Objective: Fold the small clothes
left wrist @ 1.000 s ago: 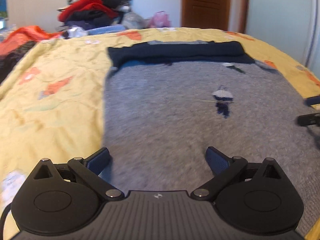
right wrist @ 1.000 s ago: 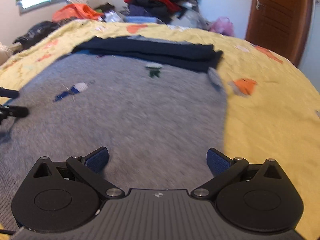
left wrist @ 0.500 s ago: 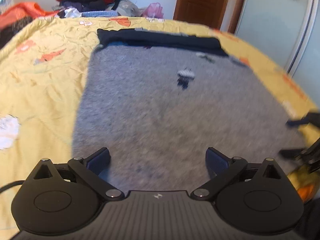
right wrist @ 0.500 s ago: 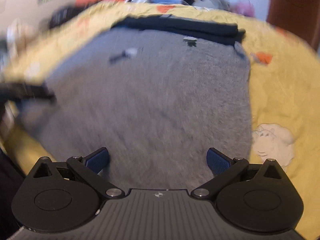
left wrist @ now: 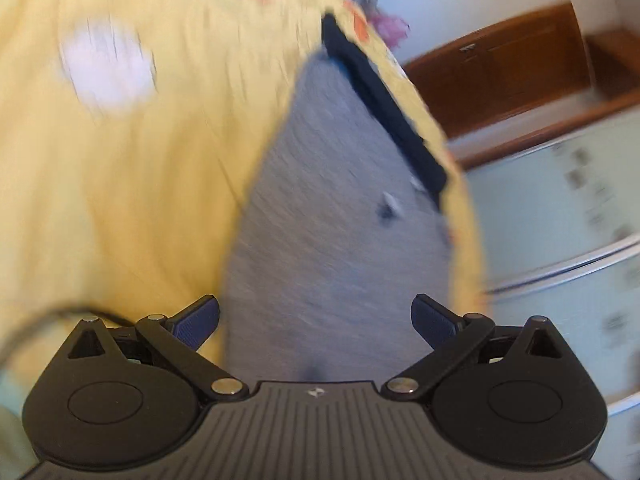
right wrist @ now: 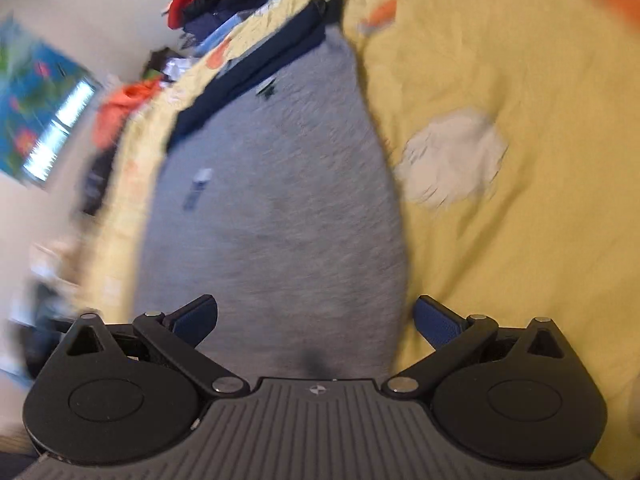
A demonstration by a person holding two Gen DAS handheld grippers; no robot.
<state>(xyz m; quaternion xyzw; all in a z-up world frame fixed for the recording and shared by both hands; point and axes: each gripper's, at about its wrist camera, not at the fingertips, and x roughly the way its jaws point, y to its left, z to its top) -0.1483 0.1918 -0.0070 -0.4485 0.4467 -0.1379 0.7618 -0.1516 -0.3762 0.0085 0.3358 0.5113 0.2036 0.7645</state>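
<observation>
Pulled back and rolled steeply since a moment ago, both the left gripper [left wrist: 316,318] and right gripper [right wrist: 316,318] wide open, empty, sweater [left wrist: 340,240] flat on the bed [left wrist: 120,180] just ahead, likely lining up near-hem grabs.

Both wrist views look forward along their fingers, low and close over the grey garment [left wrist: 340,208], toward its dark hem. The left view is rolled to one side, the right view to the other (both blurred). They share the garment and the yellow bedspread [right wrist: 520,240].
</observation>
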